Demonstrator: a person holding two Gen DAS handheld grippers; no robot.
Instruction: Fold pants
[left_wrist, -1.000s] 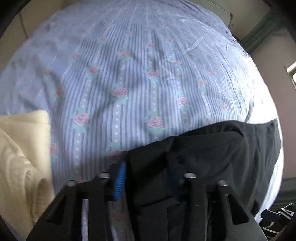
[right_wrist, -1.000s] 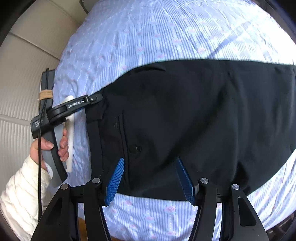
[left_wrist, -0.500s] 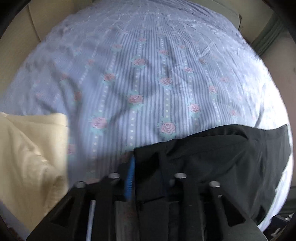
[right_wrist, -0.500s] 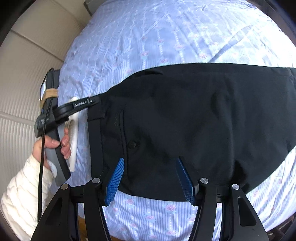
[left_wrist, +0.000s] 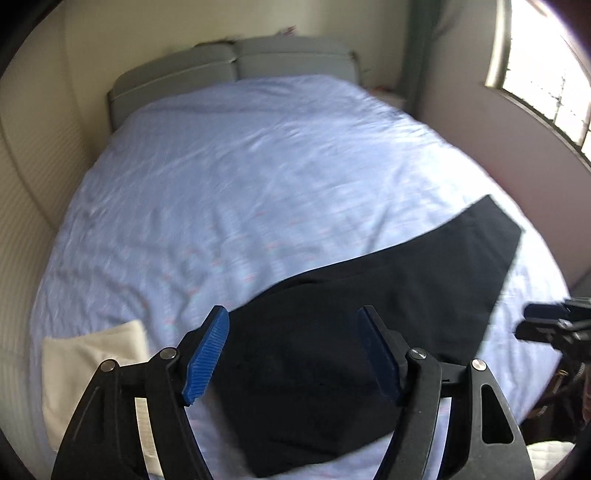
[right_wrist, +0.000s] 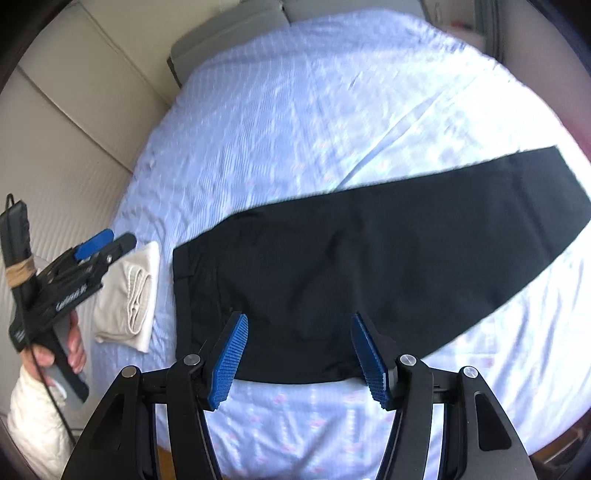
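The black pants lie flat on the bed, folded lengthwise, with the waistband at the left and the legs running up to the right. My right gripper hovers open above their near edge with nothing between its pads. My left gripper is raised over the waist end of the pants; its jaws are opening and hold nothing. In the right wrist view the left gripper sits off the bed's left side, held by a hand.
A light blue flowered sheet covers the bed. A folded cream garment lies just left of the waistband. A grey headboard stands at the far end, a padded beige wall on the left, and a window on the right.
Both grippers have lifted up and back from the pants. The left one let go of the waistband and its jaws spread. The pants now lie flat on the sheet.
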